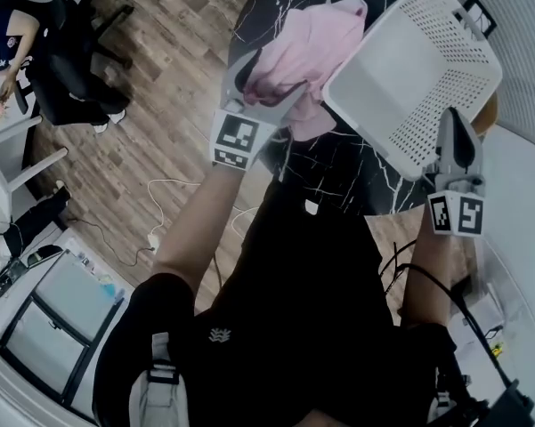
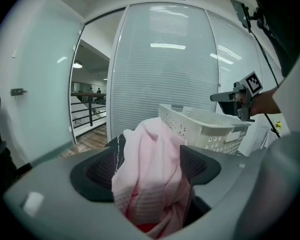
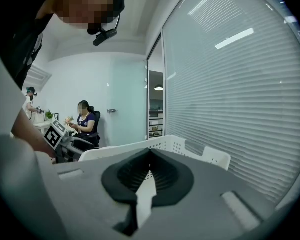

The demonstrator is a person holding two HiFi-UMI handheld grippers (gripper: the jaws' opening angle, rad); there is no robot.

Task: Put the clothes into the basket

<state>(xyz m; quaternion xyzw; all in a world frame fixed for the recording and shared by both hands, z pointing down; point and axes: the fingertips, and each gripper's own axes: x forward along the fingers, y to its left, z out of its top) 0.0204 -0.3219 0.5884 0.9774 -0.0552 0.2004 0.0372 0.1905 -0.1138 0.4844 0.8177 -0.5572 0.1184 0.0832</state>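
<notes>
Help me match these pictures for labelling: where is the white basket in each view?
Head view: basket upper right, tilted.
Left gripper view: right of centre, behind the pink garment.
Right gripper view: centre, its rim in the closed jaws.
Shared landmark: slatted blinds, in both gripper views.

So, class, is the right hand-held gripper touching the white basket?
Touching. The right gripper view shows the right hand-held gripper with its jaws closed on an edge of the white basket. The head view shows it at the rim.
</notes>
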